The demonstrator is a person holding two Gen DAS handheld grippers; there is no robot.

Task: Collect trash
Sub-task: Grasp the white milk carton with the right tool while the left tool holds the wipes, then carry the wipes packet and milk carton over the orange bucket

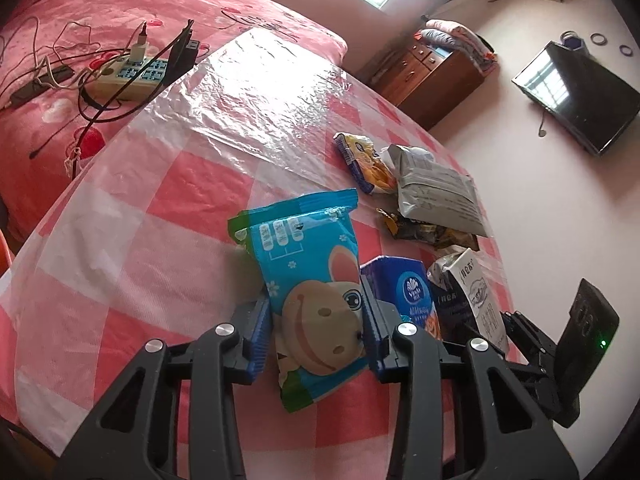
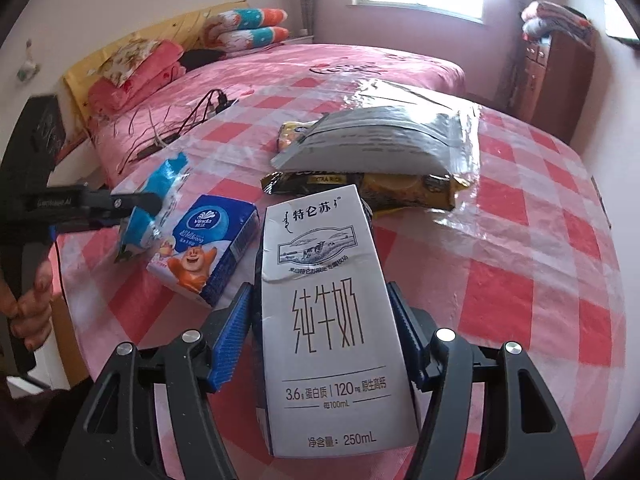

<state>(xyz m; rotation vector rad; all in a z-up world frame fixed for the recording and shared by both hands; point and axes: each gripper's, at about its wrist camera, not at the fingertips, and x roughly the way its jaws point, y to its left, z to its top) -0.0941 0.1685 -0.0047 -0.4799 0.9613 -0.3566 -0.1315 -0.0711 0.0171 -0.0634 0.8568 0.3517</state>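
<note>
From my left wrist view, the milk carton (image 1: 478,300) is half hidden behind the tissue pack (image 1: 408,292); its small print stays unreadable.

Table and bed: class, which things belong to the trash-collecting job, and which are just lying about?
Job: blue wrapper, milk carton, tissue pack, grey pouch, yellow wrapper, dark wrapper.

Lying about: power strip, cables, pillows, TV.

left gripper (image 1: 318,328) clamping blue snack wrapper (image 1: 310,280)
</note>
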